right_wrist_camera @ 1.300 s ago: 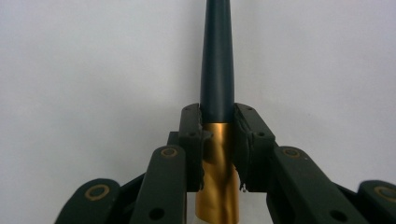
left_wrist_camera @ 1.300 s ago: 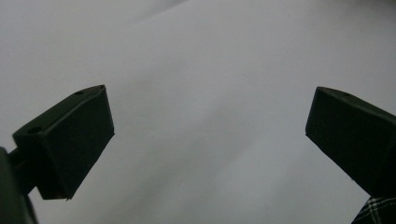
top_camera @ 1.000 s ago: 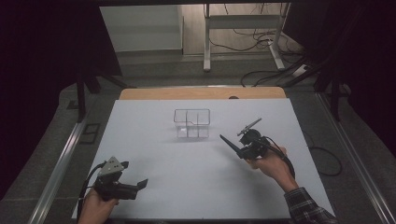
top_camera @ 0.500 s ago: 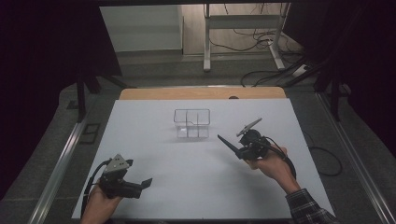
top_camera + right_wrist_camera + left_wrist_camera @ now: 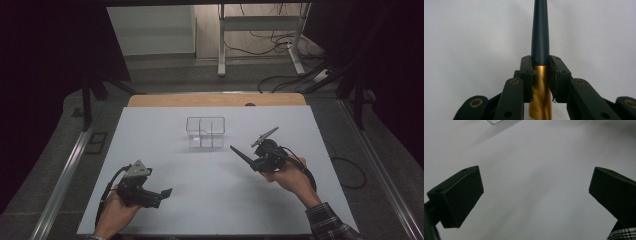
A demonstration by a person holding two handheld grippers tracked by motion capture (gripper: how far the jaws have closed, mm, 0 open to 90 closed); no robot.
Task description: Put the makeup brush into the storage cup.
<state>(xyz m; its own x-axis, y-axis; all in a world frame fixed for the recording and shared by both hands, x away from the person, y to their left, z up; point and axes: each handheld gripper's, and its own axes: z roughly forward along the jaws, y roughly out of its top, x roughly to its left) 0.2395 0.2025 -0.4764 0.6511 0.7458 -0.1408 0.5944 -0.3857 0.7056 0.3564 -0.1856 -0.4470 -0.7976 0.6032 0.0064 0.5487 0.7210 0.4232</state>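
Gripping pen at its gold band, right claw is clamping firm; light, stiff, slippery; left claw is gaping near the clear organizer.

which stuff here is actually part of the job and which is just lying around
In the job:
- right gripper, shut on the dark pen with a gold band
- clear divided box on the white table
- left gripper, open, holding nothing

Just about:
- metal stand beyond the table
- cables on the floor
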